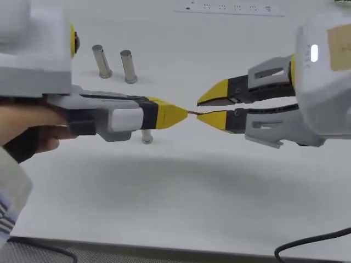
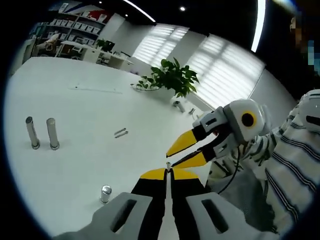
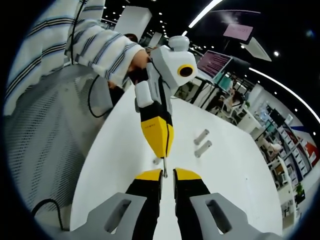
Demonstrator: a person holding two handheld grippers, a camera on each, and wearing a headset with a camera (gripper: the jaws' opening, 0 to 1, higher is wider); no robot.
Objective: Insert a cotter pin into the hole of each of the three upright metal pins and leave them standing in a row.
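Centre frame: left gripper [image 1: 184, 113] clenched on our cotter pin [image 1: 192, 113], right gripper [image 1: 198, 108] agape at its tip. Regrip step, we judge — next, align with a metal pin [image 1: 127, 66], upper left.

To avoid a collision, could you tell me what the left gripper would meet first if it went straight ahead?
The right gripper, it seems: its open jaws face the left gripper almost tip to tip, with the thin cotter pin bridging the gap.
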